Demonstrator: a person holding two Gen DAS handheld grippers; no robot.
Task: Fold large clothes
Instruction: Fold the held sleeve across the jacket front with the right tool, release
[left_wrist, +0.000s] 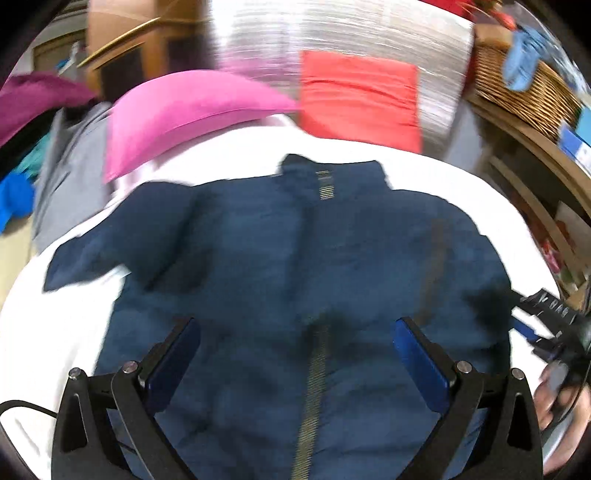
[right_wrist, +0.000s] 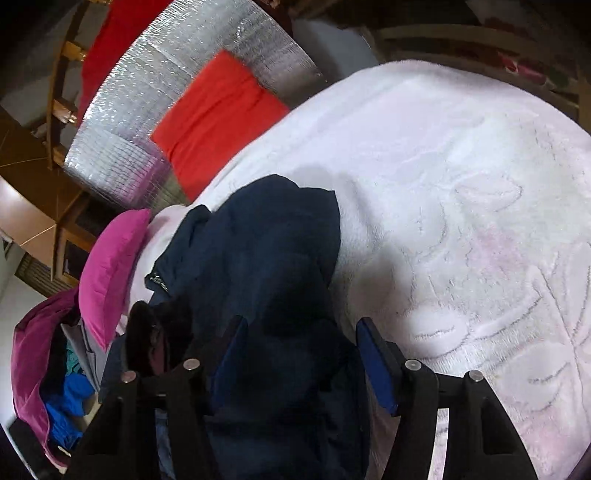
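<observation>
Navy jacket (left_wrist: 303, 258) lies front-up on the white blanket (left_wrist: 74, 332), zipper (left_wrist: 312, 387) running straight away from the left tongs (left_wrist: 295, 332) toward the collar. Long axis: hem near, collar far. Left tongs spread wide above the lower front, gripping nothing. Right tongs (right_wrist: 301, 339) also spread, empty, straddling bunched jacket cloth at its right side; contact unclear. Left sleeve (left_wrist: 92, 254) splayed outward. Judgement: right tongs nearer a grab. Pink pillow (left_wrist: 184, 114) beyond.
</observation>
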